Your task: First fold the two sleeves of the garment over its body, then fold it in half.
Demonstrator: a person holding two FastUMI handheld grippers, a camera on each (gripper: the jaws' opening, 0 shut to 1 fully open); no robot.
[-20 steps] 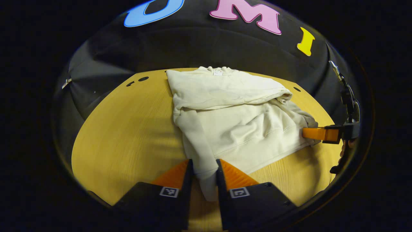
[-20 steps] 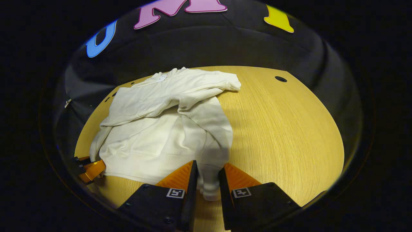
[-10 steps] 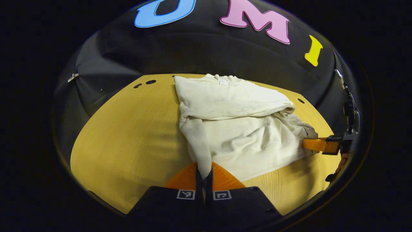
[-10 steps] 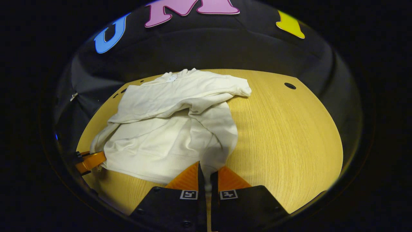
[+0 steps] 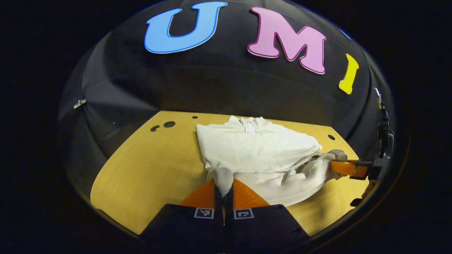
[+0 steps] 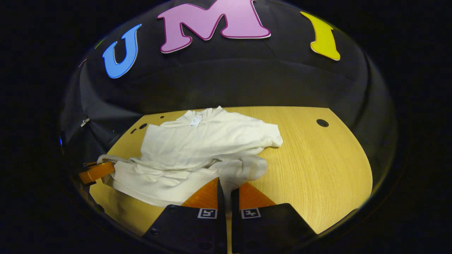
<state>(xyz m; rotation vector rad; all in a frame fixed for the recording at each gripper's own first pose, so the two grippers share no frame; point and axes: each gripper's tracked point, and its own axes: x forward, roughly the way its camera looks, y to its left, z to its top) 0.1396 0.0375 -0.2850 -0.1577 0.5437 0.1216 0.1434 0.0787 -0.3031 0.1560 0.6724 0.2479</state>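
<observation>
Left gripper: fingers pressed together, pinching a bunched near corner of the garment. It is seen also from the right gripper view, low at that view's left edge.
Right gripper: fingers likewise closed, pinching the other near corner. From the left gripper view it sits at the far right, with the cloth draped over its tip.

Table: pale wood, round-edged, with small dark holes near its far rim.

Garment: cream sweatshirt, lying on the table with its collar toward the booth wall and both sleeves folded over the body. Its collar-to-hem axis runs straight away from both grippers. The near hem is raised and buckled between them.

Judgement: the half-fold is in hand; the hem must travel forward, away from the grippers, toward the collar. Each gripper is nearest its own corner.

Neck label: small white tag at the collar; unreadable.

Hidden: the pinched cloth inside each grip; how many layers each holds cannot be told.
</observation>
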